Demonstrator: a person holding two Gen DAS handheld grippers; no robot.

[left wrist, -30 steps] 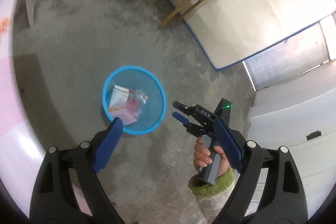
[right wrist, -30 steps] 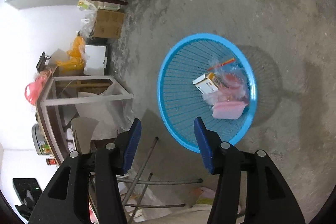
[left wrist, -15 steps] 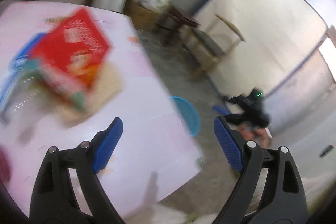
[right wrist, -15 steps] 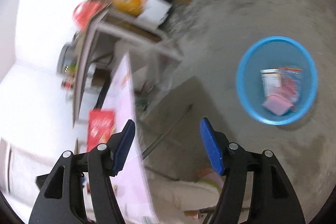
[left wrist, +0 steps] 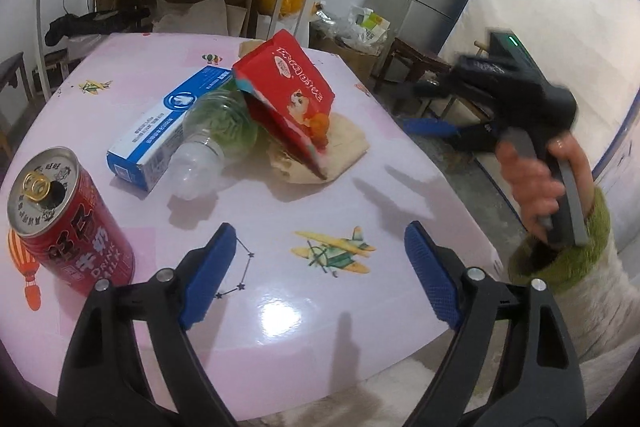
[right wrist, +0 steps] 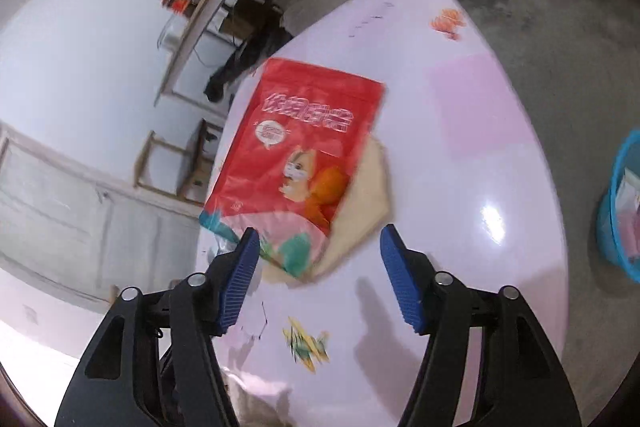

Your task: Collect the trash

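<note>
Both views have swung up from the floor basket to the pink table [left wrist: 320,327], so the wide-open, empty left gripper [left wrist: 316,279] and right gripper [right wrist: 316,279] now face the next trash: a red snack bag [right wrist: 304,151] just ahead and a red drink can [left wrist: 68,219] to the left.

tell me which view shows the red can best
The left wrist view. The can stands upright at the near left of the table, sharp, with its opened top and label in full sight. The right wrist view does not show it at all; there the red bag fills the middle.
</note>
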